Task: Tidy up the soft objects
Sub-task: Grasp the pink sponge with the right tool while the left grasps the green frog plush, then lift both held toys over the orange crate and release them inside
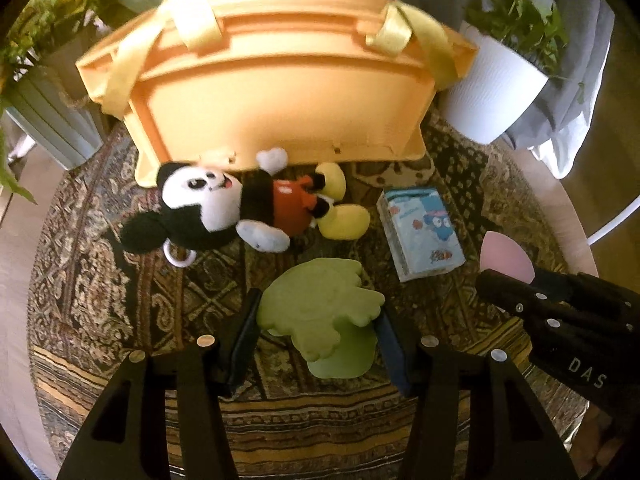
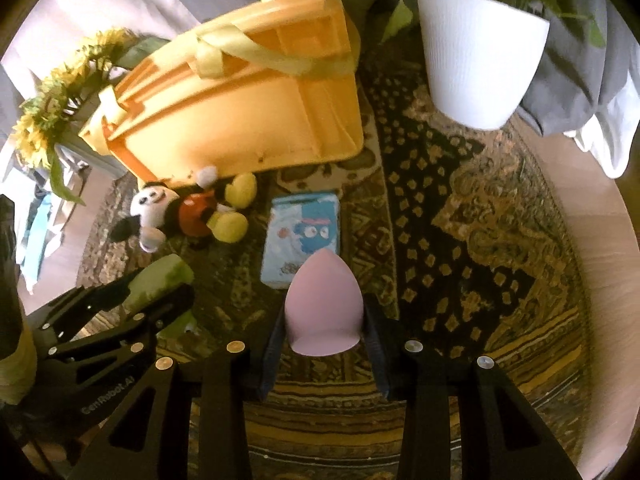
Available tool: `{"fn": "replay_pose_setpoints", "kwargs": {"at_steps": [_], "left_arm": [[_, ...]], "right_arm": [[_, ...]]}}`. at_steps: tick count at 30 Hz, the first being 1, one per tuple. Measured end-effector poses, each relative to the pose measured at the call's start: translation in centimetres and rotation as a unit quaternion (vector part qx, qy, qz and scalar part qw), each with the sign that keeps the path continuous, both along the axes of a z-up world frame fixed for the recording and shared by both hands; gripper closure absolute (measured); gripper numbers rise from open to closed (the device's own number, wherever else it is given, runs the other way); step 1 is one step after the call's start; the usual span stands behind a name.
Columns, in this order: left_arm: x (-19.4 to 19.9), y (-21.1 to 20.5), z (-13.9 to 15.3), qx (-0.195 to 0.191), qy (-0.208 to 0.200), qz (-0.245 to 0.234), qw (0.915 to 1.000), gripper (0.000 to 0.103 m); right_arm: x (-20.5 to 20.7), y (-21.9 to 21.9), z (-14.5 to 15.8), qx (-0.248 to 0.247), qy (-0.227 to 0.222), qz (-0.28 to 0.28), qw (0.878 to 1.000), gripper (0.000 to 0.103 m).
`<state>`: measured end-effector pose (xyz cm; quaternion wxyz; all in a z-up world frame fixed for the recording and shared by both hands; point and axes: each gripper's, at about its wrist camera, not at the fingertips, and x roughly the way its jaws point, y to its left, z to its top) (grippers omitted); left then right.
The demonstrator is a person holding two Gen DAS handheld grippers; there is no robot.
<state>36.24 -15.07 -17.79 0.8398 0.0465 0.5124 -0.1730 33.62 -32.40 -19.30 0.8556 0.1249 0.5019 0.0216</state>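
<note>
Now both soft things are gripped and held above the rug (image 2: 460, 220): a green sponge (image 1: 320, 316) in the left gripper's (image 1: 318, 336) part-closed jaws, a pink sponge (image 2: 324, 308) pinched in the right gripper (image 2: 324, 336). Carrying them over the orange basket (image 1: 280, 92) and releasing is called for next.

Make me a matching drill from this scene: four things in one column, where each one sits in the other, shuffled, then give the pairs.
Things:
1. green sponge
2. pink sponge
3. mouse plush toy
4. tissue pack

Places:
A. lying on the rug against the yellow basket
B. held in the left claw
C. flat on the rug, to the right of the toy's feet in both views
D. held in the right claw

Pairs: 1-B, 2-D, 3-A, 4-C
</note>
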Motion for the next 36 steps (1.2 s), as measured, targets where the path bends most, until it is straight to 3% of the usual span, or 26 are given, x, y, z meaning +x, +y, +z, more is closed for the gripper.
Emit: {"fn": "replay_pose_setpoints", "kwargs": {"at_steps": [13,36], "left_arm": [[-0.2,1.1,4.3,-0.022,-0.069,0.019,0.9972,0.049],[0.5,2.6,11.5,-0.047,-0.185,0.039,0.9808,0.049]], "right_arm": [[-0.1,1.2,4.8,-0.007,-0.073,0.011,0.997,0.064],[1.0,2.5,11.5,0.006,-0.182,0.013,0.983,0.064]]}}
